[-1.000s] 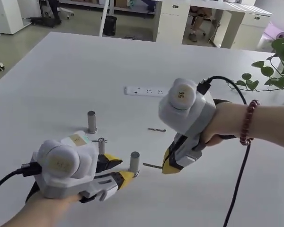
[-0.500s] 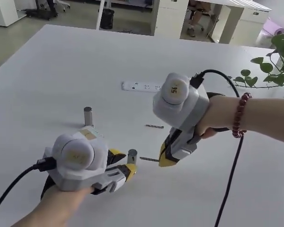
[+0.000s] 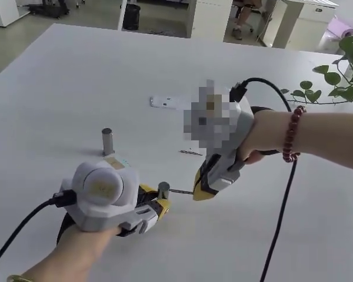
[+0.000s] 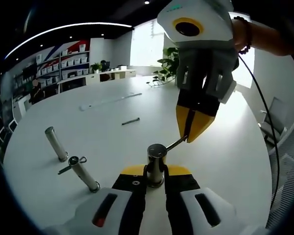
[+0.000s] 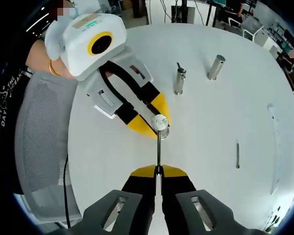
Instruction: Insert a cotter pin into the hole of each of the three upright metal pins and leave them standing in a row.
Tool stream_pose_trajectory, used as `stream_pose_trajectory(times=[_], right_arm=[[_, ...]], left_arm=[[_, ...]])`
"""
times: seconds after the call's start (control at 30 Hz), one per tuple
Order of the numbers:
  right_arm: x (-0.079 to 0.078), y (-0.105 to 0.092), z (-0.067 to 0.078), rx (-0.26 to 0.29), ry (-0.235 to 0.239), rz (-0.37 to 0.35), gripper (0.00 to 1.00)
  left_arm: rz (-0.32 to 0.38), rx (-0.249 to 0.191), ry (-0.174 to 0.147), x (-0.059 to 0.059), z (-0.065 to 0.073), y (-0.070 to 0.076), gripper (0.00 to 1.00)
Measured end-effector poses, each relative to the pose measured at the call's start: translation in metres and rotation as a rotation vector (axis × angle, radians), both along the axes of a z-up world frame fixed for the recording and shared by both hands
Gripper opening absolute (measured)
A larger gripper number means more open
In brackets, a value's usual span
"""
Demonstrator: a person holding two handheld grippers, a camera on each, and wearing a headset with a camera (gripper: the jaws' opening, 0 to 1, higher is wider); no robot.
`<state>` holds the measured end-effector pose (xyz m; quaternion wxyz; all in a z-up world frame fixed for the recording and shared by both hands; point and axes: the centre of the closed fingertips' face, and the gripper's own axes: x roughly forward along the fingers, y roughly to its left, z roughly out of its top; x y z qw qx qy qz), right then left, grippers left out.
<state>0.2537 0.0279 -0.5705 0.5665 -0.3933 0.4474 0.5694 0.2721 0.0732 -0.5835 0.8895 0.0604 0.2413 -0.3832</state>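
**Head view:** your left gripper (image 3: pixel 152 209) is clamped low on the near pin (image 3: pixel 163 189), which stands upright on the table (image 3: pixel 59 76). The right gripper (image 3: pixel 198 191) pinches the cotter pin (image 3: pixel 180 191) by its back end. The wire lies approx. level w/ its tip at the pin's top. The far pin (image 3: pixel 107 141) stands well apart behind. A spare cotter pin (image 3: pixel 190 153) lies flat near your right hand.

**Left gripper view:** jaws are closed round the near pin's base, so it can't tip. That matters: a steel pin is stiff and prob. heavy enough to stand alone, but a side push would topple it. Here you also get the middle pin (image 4: pixel 83 174) w/ a cotter through its head, a detail the head view gives no read on.

**Right gripper view:** jaws are shut on the wire's end. You look straight down the wire to the pin, so alignment reads best here vs. the side-on head view. Can't tell if the tip has entered the hole. The wire is thin, light, prob. springy & slick. Grip the end away from the hole and push along its axis. Sideways load could bend it.
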Motion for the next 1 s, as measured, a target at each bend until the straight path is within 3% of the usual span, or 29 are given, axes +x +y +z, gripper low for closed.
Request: stream_pose_trajectory(times=[0.57, 1.0], right_arm=[[0.002, 0.014, 0.003, 0.02, -0.015, 0.025, 0.0], [0.003, 0.024, 0.0, 0.018, -0.033, 0.046, 0.0]], left_arm=[[0.023, -0.005, 0.01, 0.001, -0.005, -0.001, 0.12], [0.056, -0.015, -0.004, 0.002, -0.008, -0.001, 0.12]])
